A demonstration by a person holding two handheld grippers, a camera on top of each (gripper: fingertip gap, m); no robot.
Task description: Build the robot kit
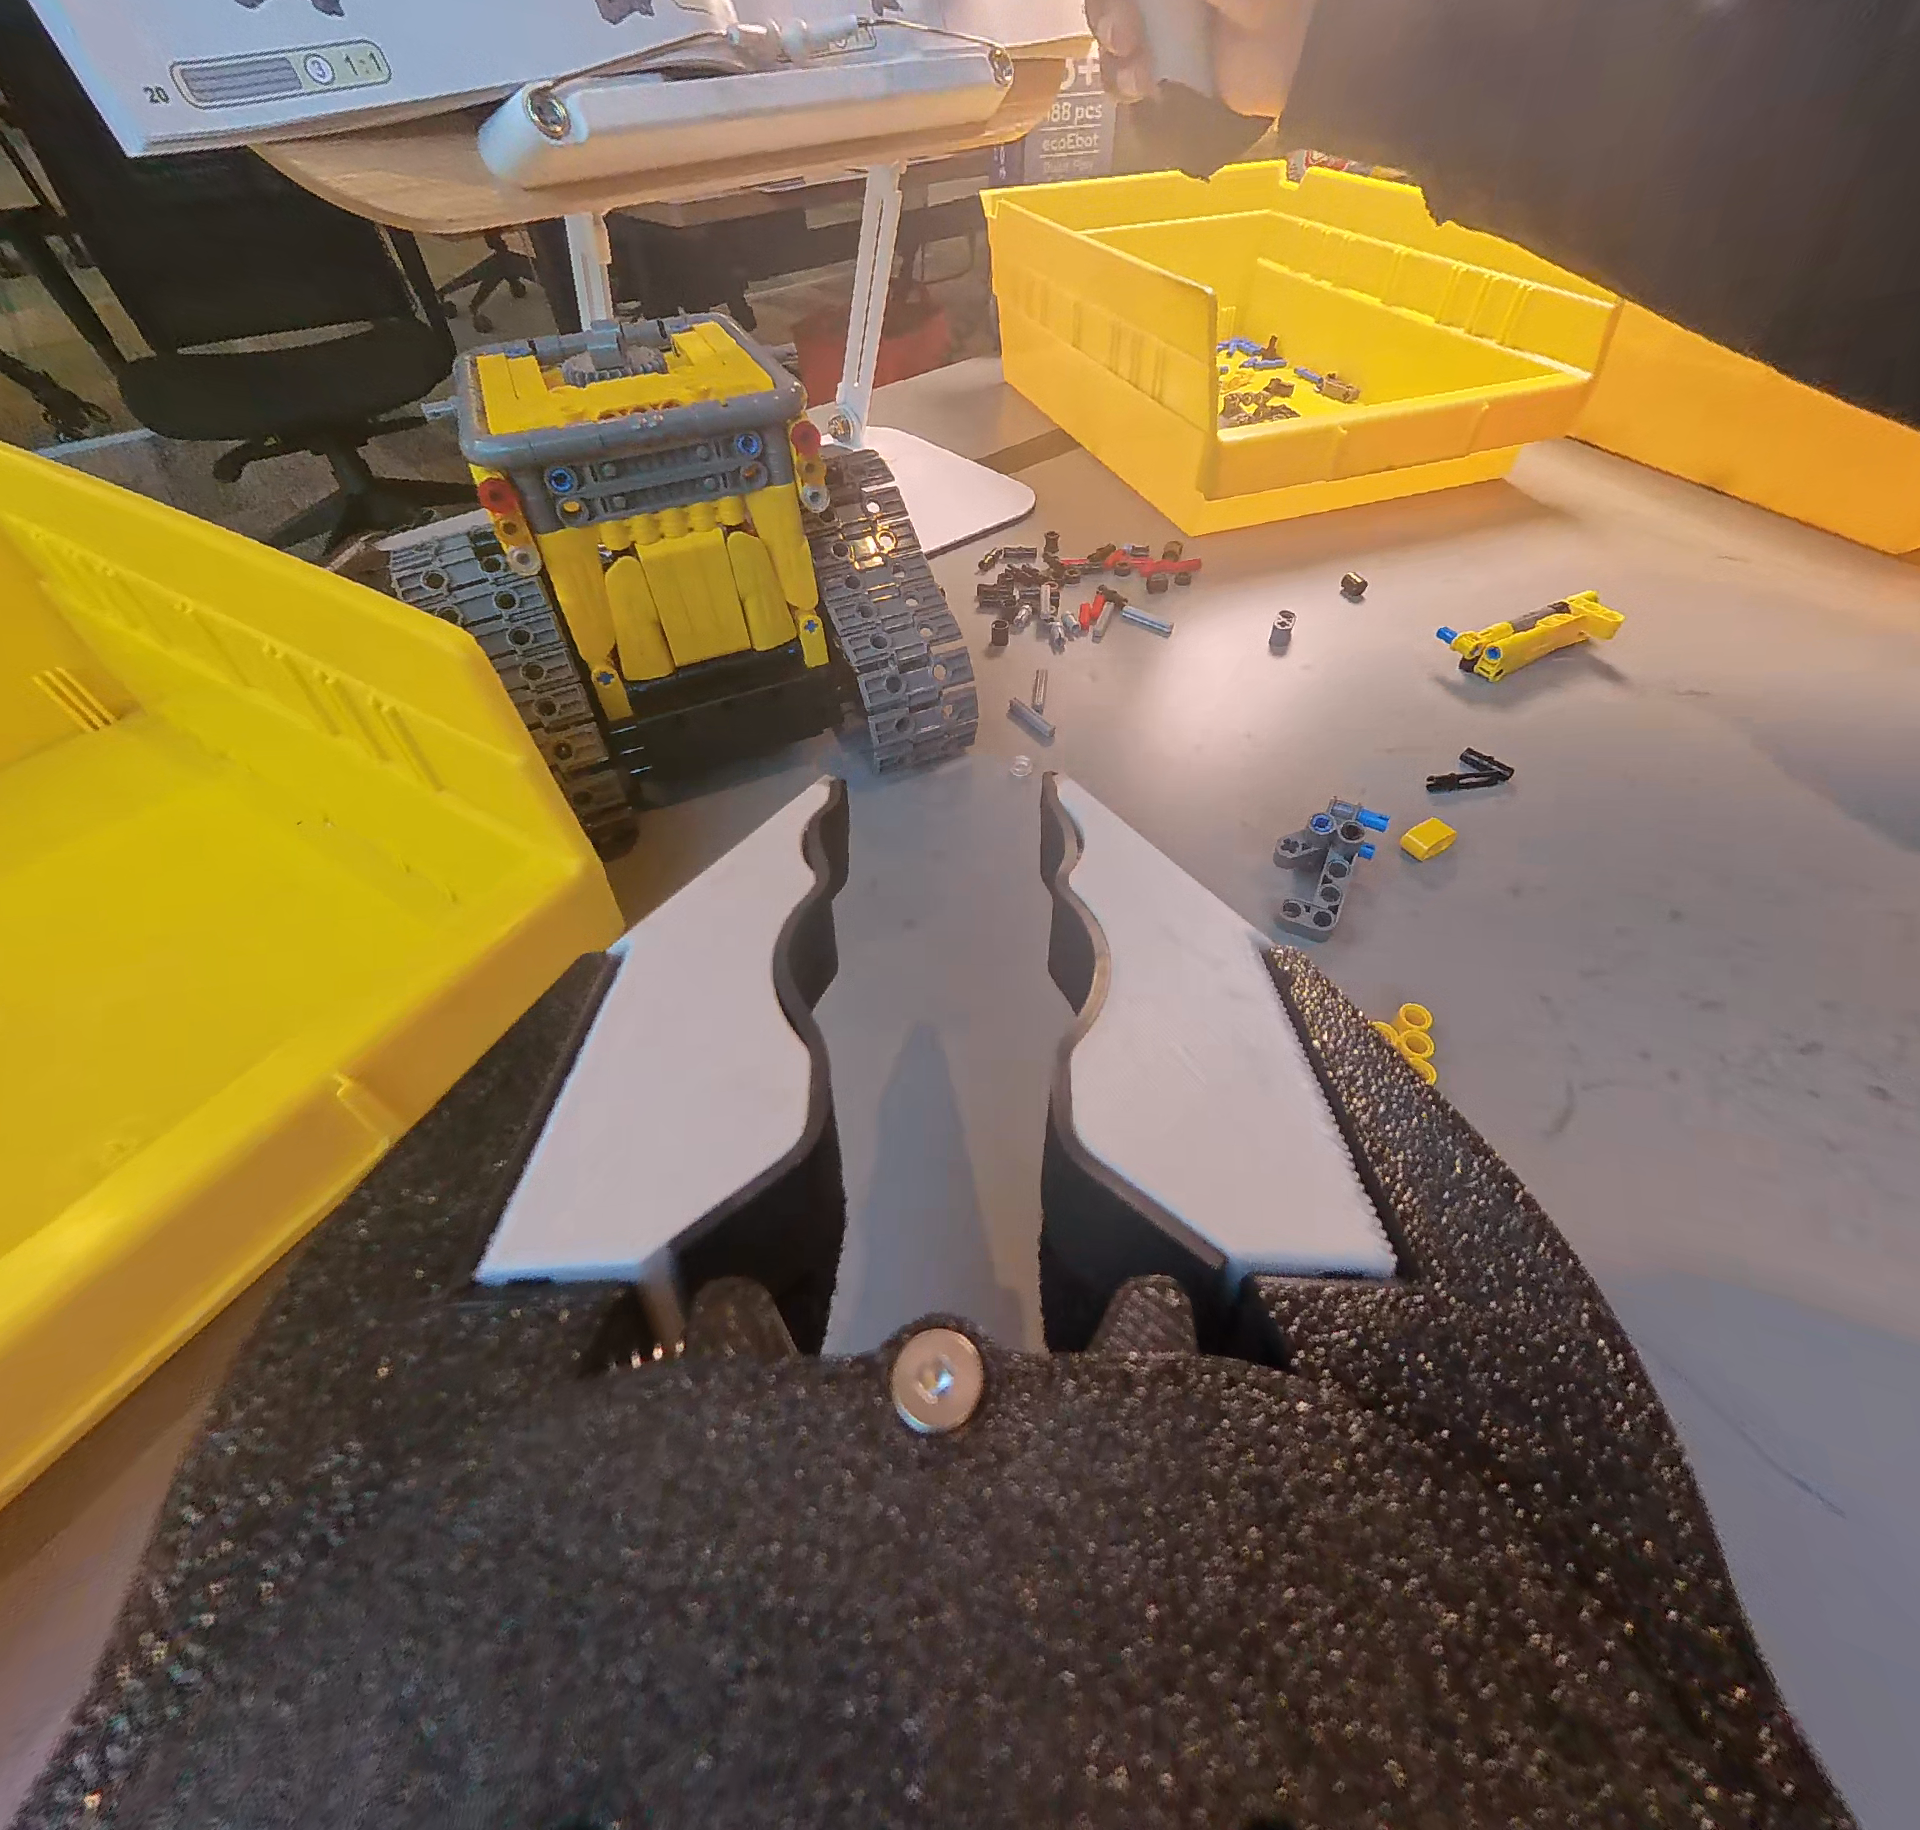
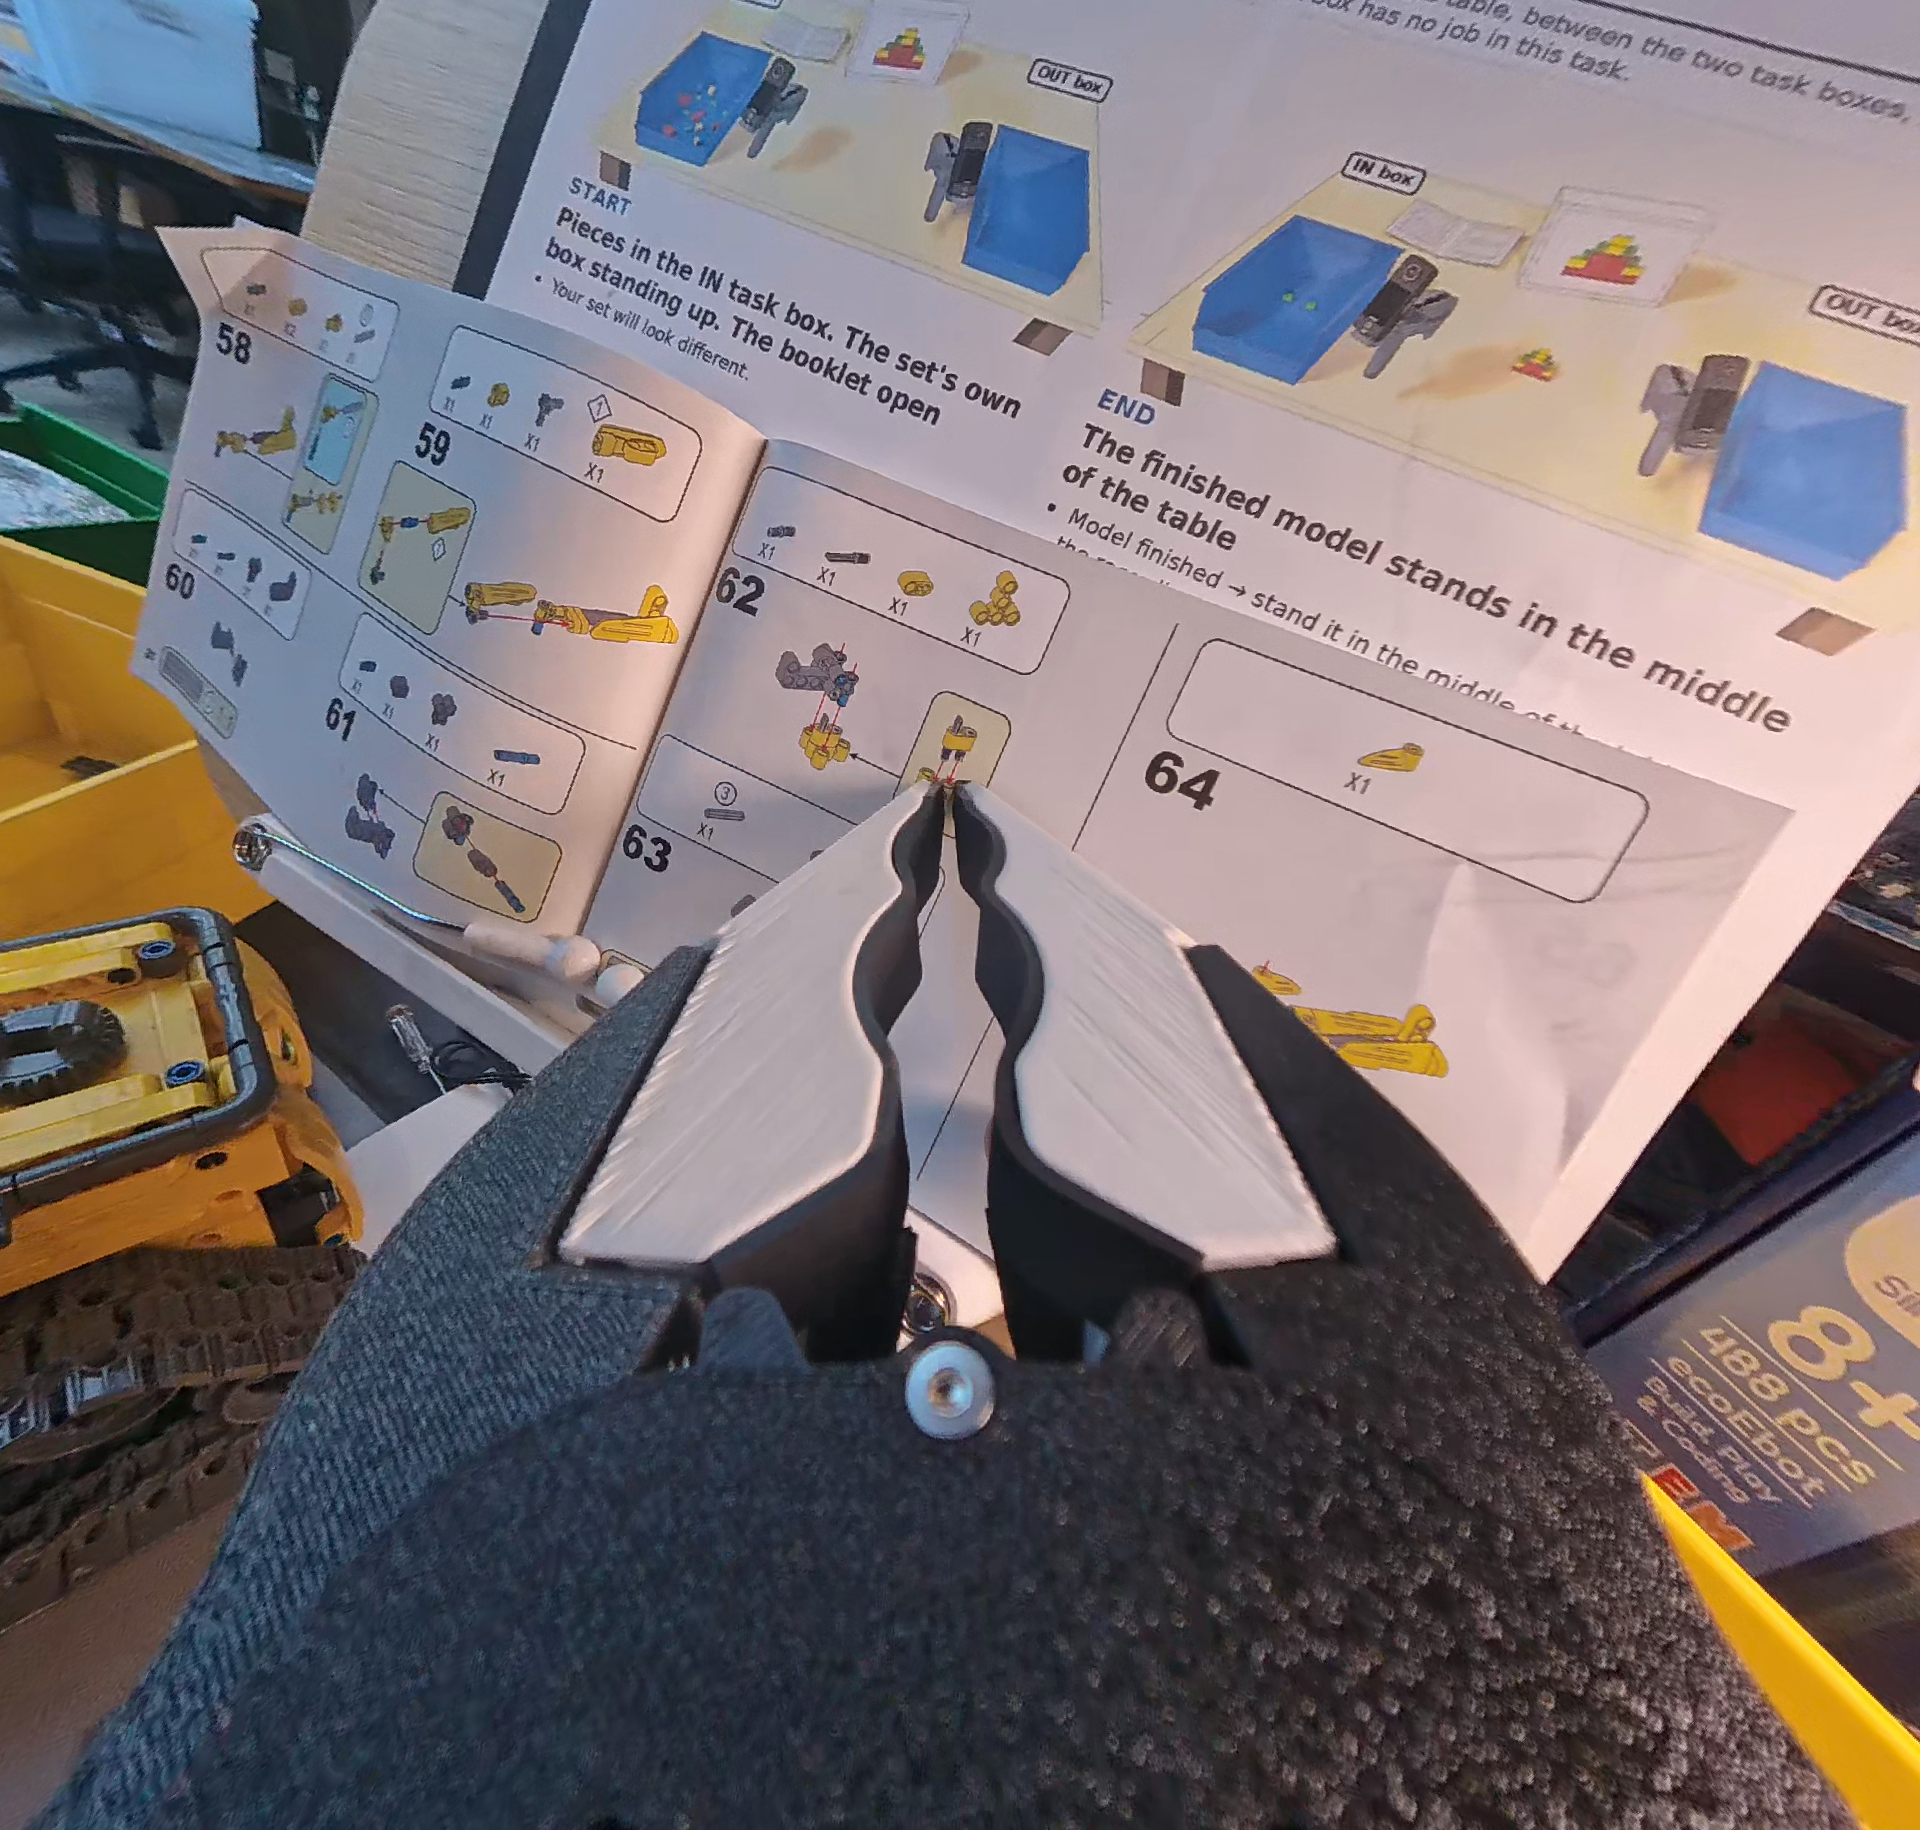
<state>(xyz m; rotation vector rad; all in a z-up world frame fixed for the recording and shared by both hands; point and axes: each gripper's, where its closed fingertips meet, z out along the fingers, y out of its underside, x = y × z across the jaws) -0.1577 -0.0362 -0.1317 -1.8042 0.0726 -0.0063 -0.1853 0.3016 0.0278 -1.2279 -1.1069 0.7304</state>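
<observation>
Hovering low over the grey table (image 1: 1558, 1261), my left gripper (image 1: 943, 793) is spread wide and empty. Largest, lower left: a yellow bin (image 1: 260, 949). A second yellow bin (image 1: 1299, 346) sits upper right, small parts inside. Centre frame: the tracked model (image 1: 665, 554), yellow body, grey treads, upright. Loose pins (image 1: 1081, 591) lie right of it. My right gripper (image 2: 943, 791) is pinched closed at the open booklet (image 2: 665, 658), mid-frame; whether it grips the page, I cannot tell.
</observation>
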